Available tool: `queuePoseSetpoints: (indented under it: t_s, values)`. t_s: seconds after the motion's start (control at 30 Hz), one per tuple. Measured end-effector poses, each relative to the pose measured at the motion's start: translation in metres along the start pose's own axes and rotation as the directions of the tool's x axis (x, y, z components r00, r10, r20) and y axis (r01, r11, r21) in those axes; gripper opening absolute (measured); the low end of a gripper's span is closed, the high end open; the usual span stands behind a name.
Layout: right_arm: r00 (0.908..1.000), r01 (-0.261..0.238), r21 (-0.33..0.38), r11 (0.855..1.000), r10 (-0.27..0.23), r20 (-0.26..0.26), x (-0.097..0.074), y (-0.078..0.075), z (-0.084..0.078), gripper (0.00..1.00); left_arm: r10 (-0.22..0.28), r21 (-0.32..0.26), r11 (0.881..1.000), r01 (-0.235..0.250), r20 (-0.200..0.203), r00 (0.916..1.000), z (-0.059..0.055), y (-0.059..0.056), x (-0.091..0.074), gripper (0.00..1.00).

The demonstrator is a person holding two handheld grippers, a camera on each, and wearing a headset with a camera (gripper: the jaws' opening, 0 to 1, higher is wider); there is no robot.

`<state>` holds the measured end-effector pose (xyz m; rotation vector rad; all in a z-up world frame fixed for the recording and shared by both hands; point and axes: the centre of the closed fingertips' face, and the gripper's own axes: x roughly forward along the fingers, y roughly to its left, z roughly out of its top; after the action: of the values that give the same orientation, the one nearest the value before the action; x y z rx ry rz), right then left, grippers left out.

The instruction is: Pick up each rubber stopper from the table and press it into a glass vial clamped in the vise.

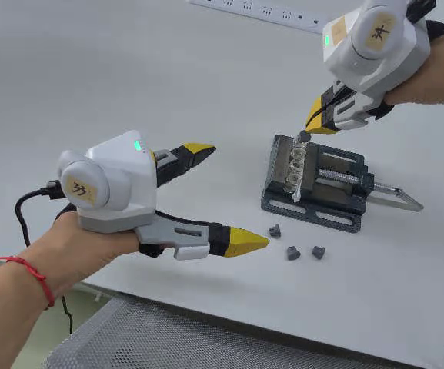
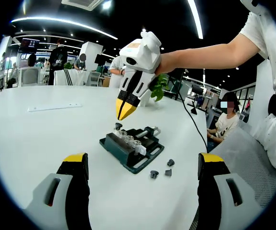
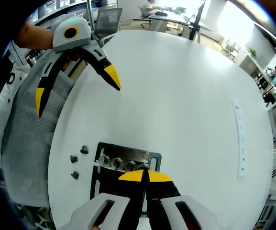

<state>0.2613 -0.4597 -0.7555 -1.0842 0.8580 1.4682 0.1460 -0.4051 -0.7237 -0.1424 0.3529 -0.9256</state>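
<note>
At the left, the left gripper [image 1: 242, 194] hung over the near edge of the table [image 1: 129, 77], its jaws spread wide and holding nothing. Just to its right, three loose stoppers [image 1: 292, 252] lay on the table in front of the vise [image 1: 337, 196], close to one another and clear of its base. In the vise a row of glass vials [image 1: 295, 165] stood clamped between the jaws. The vial at the far end carried a dark stopper [image 1: 304, 137] on its mouth. Directly over that stopper was the right gripper [image 1: 310, 127], with its jaws pressed together and nothing between them. How deep the stopper sat could not be told. The step looked like seating this stopper. It would go best with the closed tips centred on the cap and pushed straight down along the vial, because a slanted push could cock the stopper or strain the glass. The open left gripper was well placed to take the nearest loose stopper.
</note>
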Motion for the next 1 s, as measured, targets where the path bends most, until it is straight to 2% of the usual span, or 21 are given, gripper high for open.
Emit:
queuePoseSetpoints:
  t_s: [0.6, 1.0]
  values:
    - [0.9998, -0.011, -0.01, 1.0, 0.011, -0.018, 0.0064, 0.0055, -0.0019, 0.0, -0.001, -0.008, 1.0, 0.001, 0.002, 1.0, -0.0036, 0.004, -0.0006, 0.94]
    - [0.9995, -0.013, -0.034, 0.999, 0.012, -0.028, 0.0095, 0.0043, -0.0034, 0.0, -0.002, -0.013, 1.0, 0.002, 0.008, 1.0, -0.0019, 0.0019, 0.0014, 0.94]
